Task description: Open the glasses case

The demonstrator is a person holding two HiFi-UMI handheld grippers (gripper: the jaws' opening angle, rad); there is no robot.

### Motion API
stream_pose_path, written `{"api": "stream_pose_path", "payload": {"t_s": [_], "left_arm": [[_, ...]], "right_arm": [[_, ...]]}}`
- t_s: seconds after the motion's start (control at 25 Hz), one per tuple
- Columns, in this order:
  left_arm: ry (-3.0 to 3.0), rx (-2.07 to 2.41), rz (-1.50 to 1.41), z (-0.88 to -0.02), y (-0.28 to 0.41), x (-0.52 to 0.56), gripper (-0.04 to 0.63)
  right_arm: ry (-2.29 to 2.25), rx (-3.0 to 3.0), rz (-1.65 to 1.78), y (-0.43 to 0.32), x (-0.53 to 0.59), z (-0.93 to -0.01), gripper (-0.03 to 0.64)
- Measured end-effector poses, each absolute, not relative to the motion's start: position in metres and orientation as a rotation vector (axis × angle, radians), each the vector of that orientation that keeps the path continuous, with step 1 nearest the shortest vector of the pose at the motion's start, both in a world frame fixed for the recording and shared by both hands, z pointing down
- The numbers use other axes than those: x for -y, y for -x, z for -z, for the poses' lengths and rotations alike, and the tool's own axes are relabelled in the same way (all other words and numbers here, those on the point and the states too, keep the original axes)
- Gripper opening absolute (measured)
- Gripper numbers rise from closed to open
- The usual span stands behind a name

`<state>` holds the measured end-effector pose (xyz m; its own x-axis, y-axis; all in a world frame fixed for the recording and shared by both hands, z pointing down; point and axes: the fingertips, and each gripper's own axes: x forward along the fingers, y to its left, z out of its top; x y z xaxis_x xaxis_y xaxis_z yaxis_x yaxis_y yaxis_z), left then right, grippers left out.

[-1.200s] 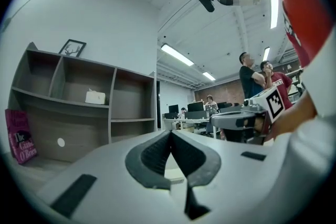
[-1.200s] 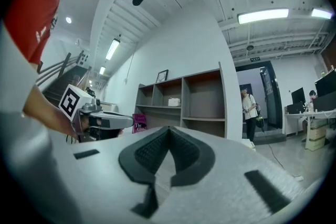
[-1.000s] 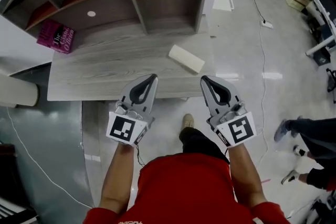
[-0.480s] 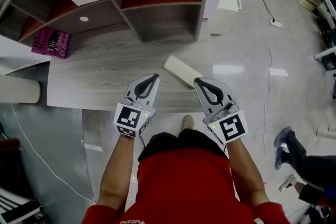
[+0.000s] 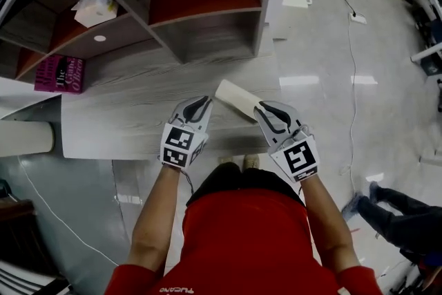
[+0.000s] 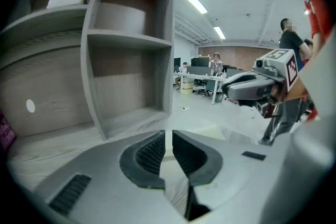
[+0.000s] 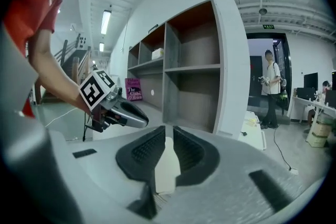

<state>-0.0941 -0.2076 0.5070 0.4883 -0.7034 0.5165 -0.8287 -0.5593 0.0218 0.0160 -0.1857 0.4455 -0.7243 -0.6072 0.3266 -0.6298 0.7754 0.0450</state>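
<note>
Both grippers are in at the pale cream, rounded oblong glasses case (image 5: pixel 237 97), which lies slantwise on the grey wood-grain desk (image 5: pixel 124 114), close to its front right corner and not far from the front edge. It looks closed.

The left gripper (image 5: pixel 201 101) sits just beside the case's left end, jaws all but pressed together with only a slit between them and nothing in it. The right gripper (image 5: pixel 262 107) is at the case's right end. Its jaws have just been opening and stand a little apart, and through the gap the right gripper view shows the cream case (image 7: pixel 164 168) just beyond the pads, not pinched.

Now the danger. That shell looks smooth and light, and it sits near a corner. A nudge from either tip before anything has hold of it could slide it toward the front or right edge and onto the floor. Jaws this narrow will likely bump the case rather than take it. And if the base isn't pinned, the whole case may lift instead of the lid.
</note>
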Motion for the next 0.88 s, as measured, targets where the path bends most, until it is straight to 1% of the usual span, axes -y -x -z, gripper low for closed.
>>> {"api": "stream_pose_path", "payload": {"t_s": [0.12,0.2,0.28,0.52,0.64,0.76,0.88], "left_arm": [[-2.451,1.227,-0.731,-0.524,0.095,0.212,0.022],[-2.435,1.174,-0.763,-0.534,0.095,0.214,0.08],[-2.415,1.138,-0.799,-0.545,0.097,0.216,0.1],[-2.372,1.03,-0.888,-0.572,0.096,0.221,0.126],[-2.366,0.984,-0.912,-0.58,0.093,0.225,0.127],[-2.354,0.944,-0.946,-0.587,0.09,0.227,0.127],[-2.345,0.908,-0.971,-0.592,0.087,0.227,0.127]], "right_arm": [[-0.937,2.603,-0.096,-0.013,0.187,-0.464,0.074],[-0.923,2.567,-0.108,-0.011,0.187,-0.476,0.103],[-0.9,2.528,-0.124,-0.009,0.187,-0.489,0.135],[-0.812,2.398,-0.137,-0.009,0.186,-0.525,0.237],[-0.777,2.34,-0.148,-0.011,0.186,-0.539,0.278],[-0.738,2.297,-0.151,-0.011,0.185,-0.55,0.311],[-0.717,2.273,-0.149,-0.013,0.185,-0.558,0.325]]}}
